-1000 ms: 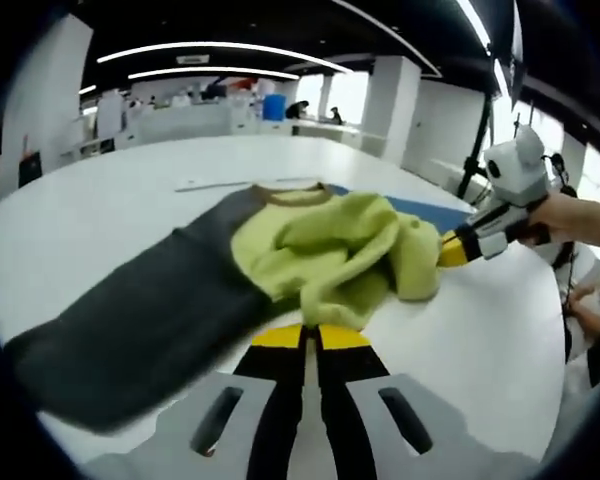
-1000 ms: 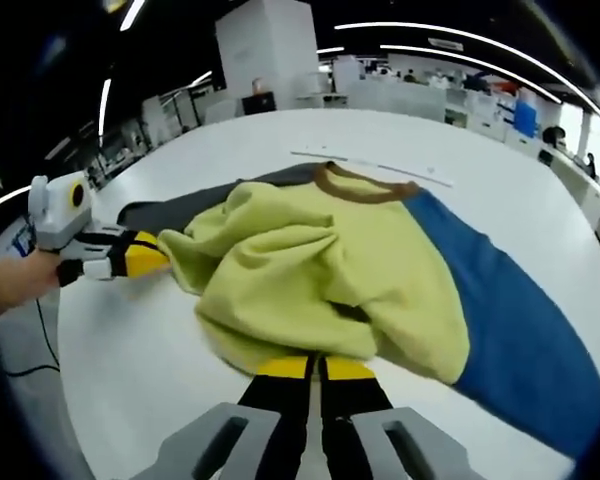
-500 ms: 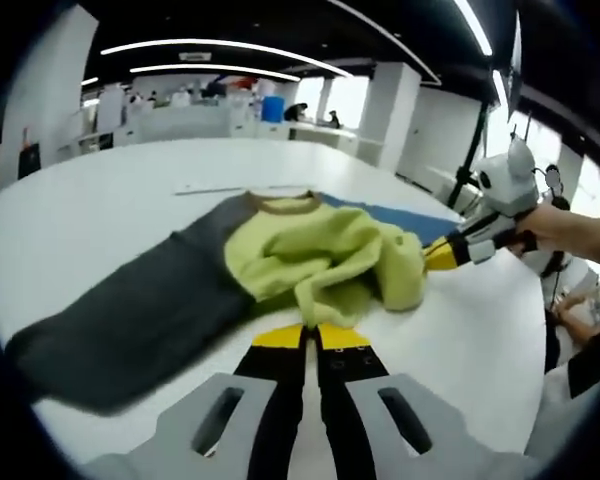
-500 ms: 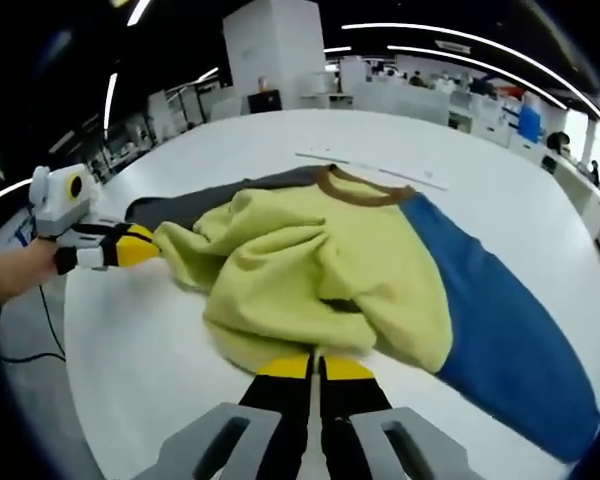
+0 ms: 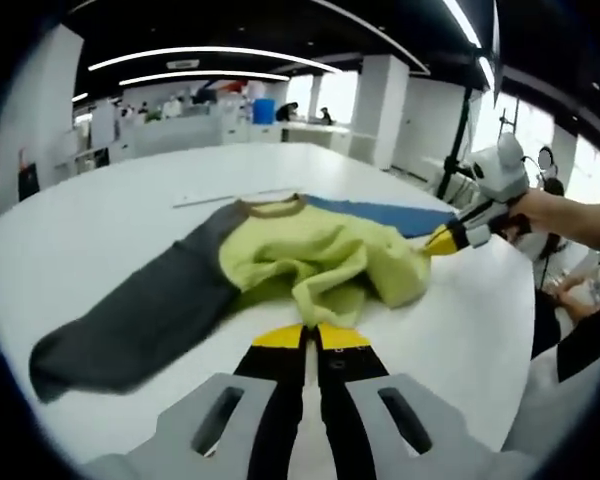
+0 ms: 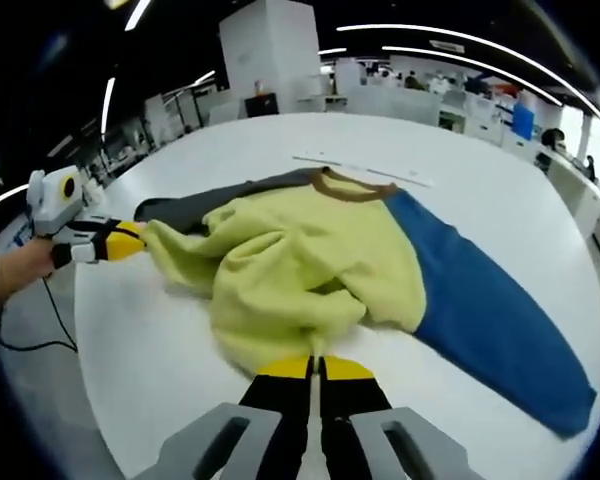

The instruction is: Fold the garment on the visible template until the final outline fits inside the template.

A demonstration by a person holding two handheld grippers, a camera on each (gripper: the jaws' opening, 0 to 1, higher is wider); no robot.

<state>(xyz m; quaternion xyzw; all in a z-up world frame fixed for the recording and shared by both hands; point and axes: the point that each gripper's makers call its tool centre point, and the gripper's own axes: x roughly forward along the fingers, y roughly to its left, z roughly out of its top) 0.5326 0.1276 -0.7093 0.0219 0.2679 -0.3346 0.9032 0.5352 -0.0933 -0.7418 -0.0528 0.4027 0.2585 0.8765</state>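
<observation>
The garment point(image 5: 280, 265) lies bunched on the white table point(image 5: 100, 210), grey sleeve to one side, blue sleeve point(image 6: 480, 300) to the other. The left gripper point(image 5: 311, 338) and the right gripper point(image 6: 313, 366) each pinch its yellow hem, jaws together.

A broad white table point(image 5: 100, 230) carries a garment point(image 6: 310, 260) with a yellow-green body, a brown collar, one dark grey sleeve and one blue sleeve, bunched just ahead of both tongs. Beyond the collar, farther from the tongs, a thin pale strip point(image 6: 365, 168) lies flat on the tabletop.
</observation>
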